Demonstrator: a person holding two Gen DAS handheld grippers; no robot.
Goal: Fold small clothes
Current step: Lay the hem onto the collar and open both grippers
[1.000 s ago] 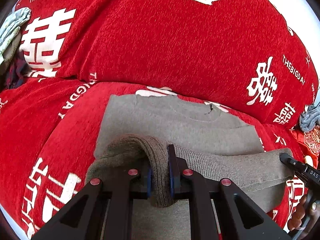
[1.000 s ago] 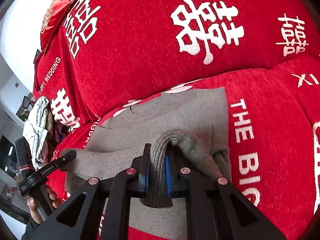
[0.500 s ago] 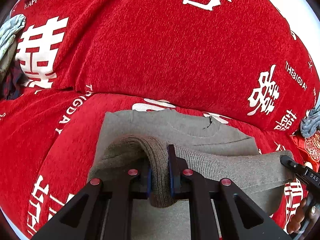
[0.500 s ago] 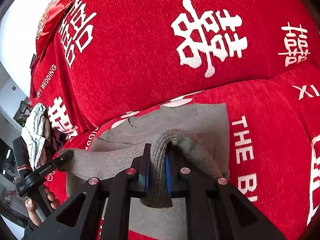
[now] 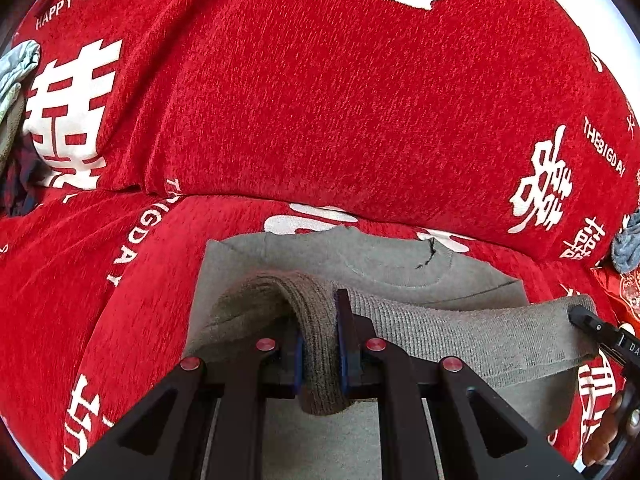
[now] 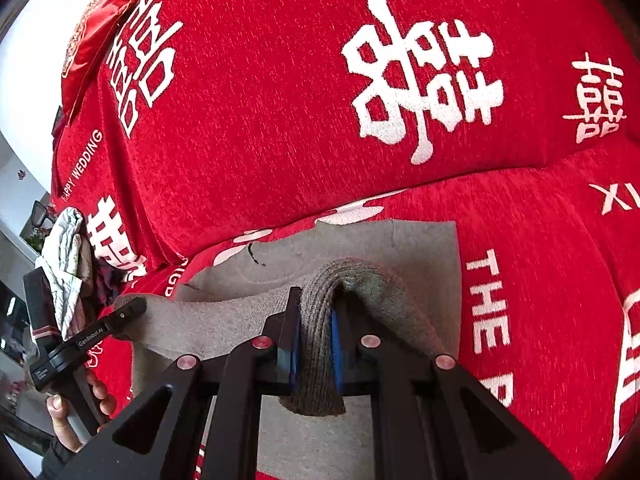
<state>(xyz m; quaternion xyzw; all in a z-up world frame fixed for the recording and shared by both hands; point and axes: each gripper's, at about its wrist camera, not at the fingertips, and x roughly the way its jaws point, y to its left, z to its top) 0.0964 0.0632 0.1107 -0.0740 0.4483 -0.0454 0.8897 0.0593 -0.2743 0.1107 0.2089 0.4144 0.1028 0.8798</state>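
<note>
A grey knit sweater lies flat on the red sofa seat, neckline toward the backrest. Its ribbed hem is lifted and stretched taut between both grippers, over the body of the sweater. My left gripper is shut on one corner of the ribbed hem. My right gripper is shut on the other corner of the hem. In the left wrist view the right gripper shows at the far right edge; in the right wrist view the left gripper and the hand holding it show at the left.
The sofa is draped in a red cover with white characters and lettering. A heap of other clothes lies at the sofa's left end. A grey garment and a red cushion sit at the right end.
Both grippers have carried the hem forward over the sweater toward the neckline and backrest. Less of the flat sweater shows ahead of the fold. Both grips are unchanged.
</note>
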